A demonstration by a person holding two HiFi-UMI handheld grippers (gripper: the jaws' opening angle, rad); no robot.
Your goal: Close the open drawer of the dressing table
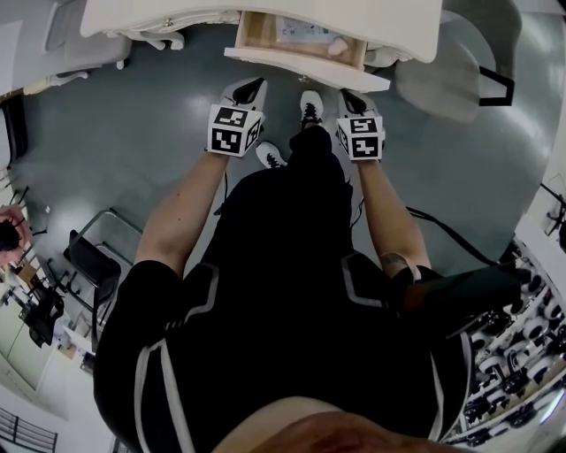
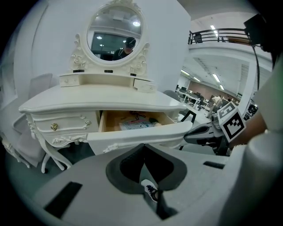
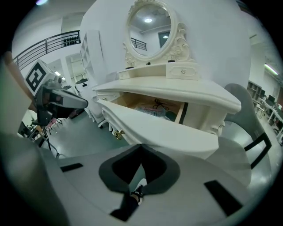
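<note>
Left claw [image 2: 143,146] and right claw [image 3: 141,146], tips together, empty, before open drawer [image 2: 141,132]

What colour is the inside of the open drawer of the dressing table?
Light wood brown, unlike its white front; the left gripper view shows the drawer best.

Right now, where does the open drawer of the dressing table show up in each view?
Head view: the open drawer is at top centre, its front edge nearest the person.
Left gripper view: mid-frame, front panel facing the camera.
Right gripper view: mid-frame, slanting down to the right.
Shared landmark: the white tabletop directly above it.
</note>
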